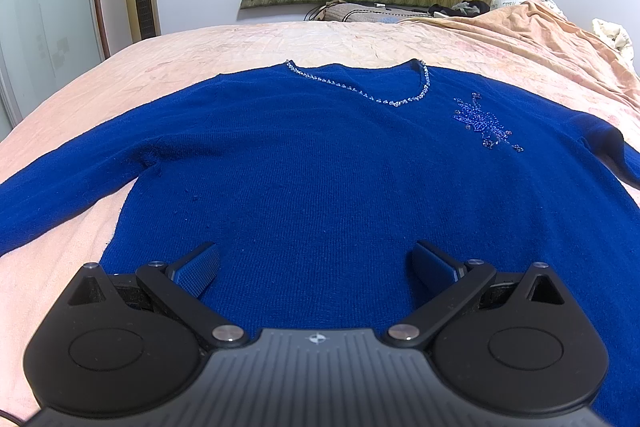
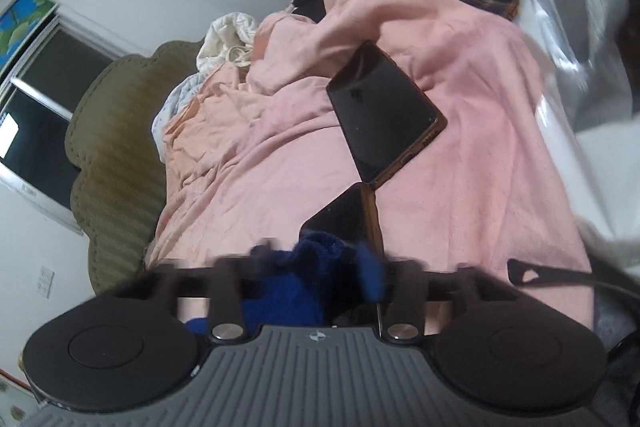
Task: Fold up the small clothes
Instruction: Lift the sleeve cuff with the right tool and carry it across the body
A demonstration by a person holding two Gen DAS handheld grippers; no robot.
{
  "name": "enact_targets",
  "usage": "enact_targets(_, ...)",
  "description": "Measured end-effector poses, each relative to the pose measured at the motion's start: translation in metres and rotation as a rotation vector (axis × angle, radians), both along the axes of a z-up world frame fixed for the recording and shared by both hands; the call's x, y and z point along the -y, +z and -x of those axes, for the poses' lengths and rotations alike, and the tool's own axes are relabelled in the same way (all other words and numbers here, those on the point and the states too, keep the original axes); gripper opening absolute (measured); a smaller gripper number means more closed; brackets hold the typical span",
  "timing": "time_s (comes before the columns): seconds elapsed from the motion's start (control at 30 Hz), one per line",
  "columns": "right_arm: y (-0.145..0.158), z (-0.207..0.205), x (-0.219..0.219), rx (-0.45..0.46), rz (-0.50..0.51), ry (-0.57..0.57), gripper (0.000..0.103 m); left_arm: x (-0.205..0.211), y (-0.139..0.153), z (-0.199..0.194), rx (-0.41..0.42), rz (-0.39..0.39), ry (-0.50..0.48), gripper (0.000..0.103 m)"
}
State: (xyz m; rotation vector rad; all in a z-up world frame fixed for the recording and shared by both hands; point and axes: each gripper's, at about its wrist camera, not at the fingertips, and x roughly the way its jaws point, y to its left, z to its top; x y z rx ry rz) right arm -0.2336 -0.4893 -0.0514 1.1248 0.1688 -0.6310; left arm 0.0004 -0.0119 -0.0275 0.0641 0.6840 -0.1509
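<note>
Because it is lying flat and spread on the bed (image 1: 100, 75), the blue sweater (image 1: 320, 155) is looking soft, limp and light; pinching a sleeve cuff at 9 o'clock seems best. Left gripper (image 1: 314, 263) is hovering released; right gripper (image 2: 316, 267) fingers are blurring, parted around blue knit.

I see a wide bed under a wrinkled pale-pink cotton sheet (image 1: 120, 107). Spread flat on it lies a royal-blue knitted sweater (image 1: 320, 167) with a beaded neckline. Two black slab phones (image 2: 384, 115) rest on the sheet, corners meeting.
</note>
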Motion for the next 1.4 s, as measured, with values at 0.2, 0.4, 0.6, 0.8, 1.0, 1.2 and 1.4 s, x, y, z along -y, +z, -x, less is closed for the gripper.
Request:
enact_targets(0.2, 0.009, -0.015, -0.006, -0.018, 0.076, 0.059, 0.081, 0.0, 0.0, 0.0, 0.0, 0.0, 0.0, 0.103)
enact_targets(0.4, 0.014, -0.043, -0.008, -0.179, 0.218, 0.086, 0.035, 0.0, 0.0, 0.0, 0.0, 0.0, 0.0, 0.103)
enact_targets(0.6, 0.021, -0.035, -0.002, -0.218, 0.275, 0.001, 0.009, 0.001, 0.001, 0.0, -0.002, -0.007, -0.001, 0.103)
enact_targets(0.8, 0.075, -0.018, -0.04, -0.259, 0.584, -0.145, 0.009, 0.002, 0.015, 0.003, 0.015, -0.035, -0.038, 0.103)
enact_targets(1.0, 0.089, -0.071, -0.083, -0.306, 0.709, 0.017, 0.009, -0.004, 0.027, -0.002, 0.06, -0.113, -0.024, 0.103)
enact_targets(1.2, 0.098, -0.145, -0.14, -0.254, 0.75, 0.251, 0.009, -0.02, 0.022, -0.019, 0.047, -0.14, 0.056, 0.103)
enact_targets(1.4, 0.107, -0.199, -0.188, -0.213, 0.76, 0.404, 0.009, -0.029, 0.011, -0.03, 0.005, -0.14, 0.084, 0.103)
